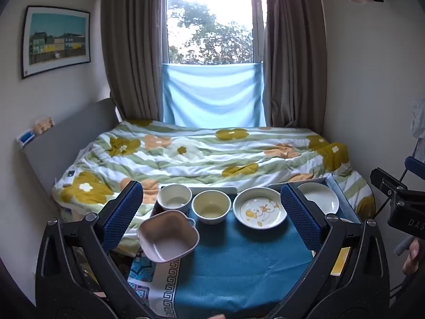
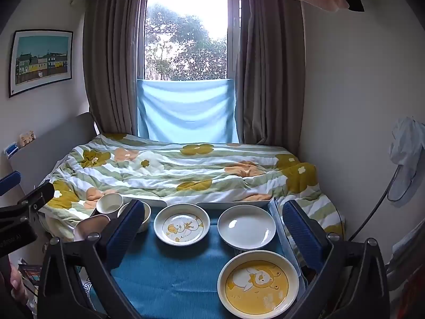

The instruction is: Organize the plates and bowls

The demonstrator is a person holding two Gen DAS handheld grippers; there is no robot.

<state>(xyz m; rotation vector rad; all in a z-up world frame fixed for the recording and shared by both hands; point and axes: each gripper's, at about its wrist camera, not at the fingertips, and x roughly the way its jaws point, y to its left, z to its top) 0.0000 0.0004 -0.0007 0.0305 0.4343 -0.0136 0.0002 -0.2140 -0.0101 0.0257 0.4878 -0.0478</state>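
Note:
On a blue cloth (image 1: 239, 260) stand two round cream bowls (image 1: 174, 197) (image 1: 211, 206), a pink square bowl (image 1: 168, 235) tilted at the left edge, a duck-print plate (image 1: 260, 212) and a plain white plate (image 1: 320, 195). The right wrist view also shows a yellow bear-print plate (image 2: 257, 283) nearest the camera, behind it the white plate (image 2: 246, 226) and the duck plate (image 2: 182, 224). My left gripper (image 1: 211, 222) is open above the bowls, nothing between its fingers. My right gripper (image 2: 213, 235) is open over the plates, holding nothing.
Behind the small table lies a bed with a flowered quilt (image 1: 202, 154), curtains and a window beyond. A grey headboard (image 1: 66, 138) runs along the left wall. A person's hand (image 1: 413, 255) shows at the right edge. A patterned cloth border (image 1: 164, 287) hangs at the table's left front.

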